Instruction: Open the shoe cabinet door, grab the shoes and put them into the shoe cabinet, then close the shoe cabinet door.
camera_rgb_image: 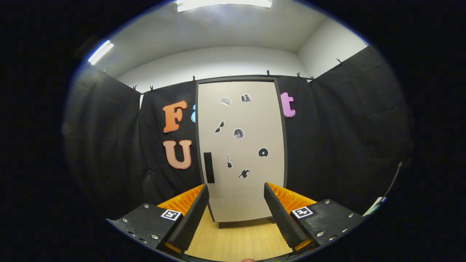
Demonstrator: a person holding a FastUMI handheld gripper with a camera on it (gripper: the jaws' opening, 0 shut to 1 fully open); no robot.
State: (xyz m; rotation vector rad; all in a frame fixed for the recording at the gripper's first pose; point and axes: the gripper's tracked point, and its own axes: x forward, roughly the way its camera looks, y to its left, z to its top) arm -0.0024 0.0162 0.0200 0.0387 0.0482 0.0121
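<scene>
A tall beige shoe cabinet door with a dark frame (240, 153) is seen shut at the centre of the frame, standing on a light wooden floor (236, 242) against black cloth. A black vertical handle (208, 167) is set near its left edge, and small black-and-white stickers (238, 133) are scattered across its face. The claw (236, 211), black-fingered with orange bodies, is held apart at lower centre, nothing gripped between its fingers, with the cabinet beyond them.
</scene>
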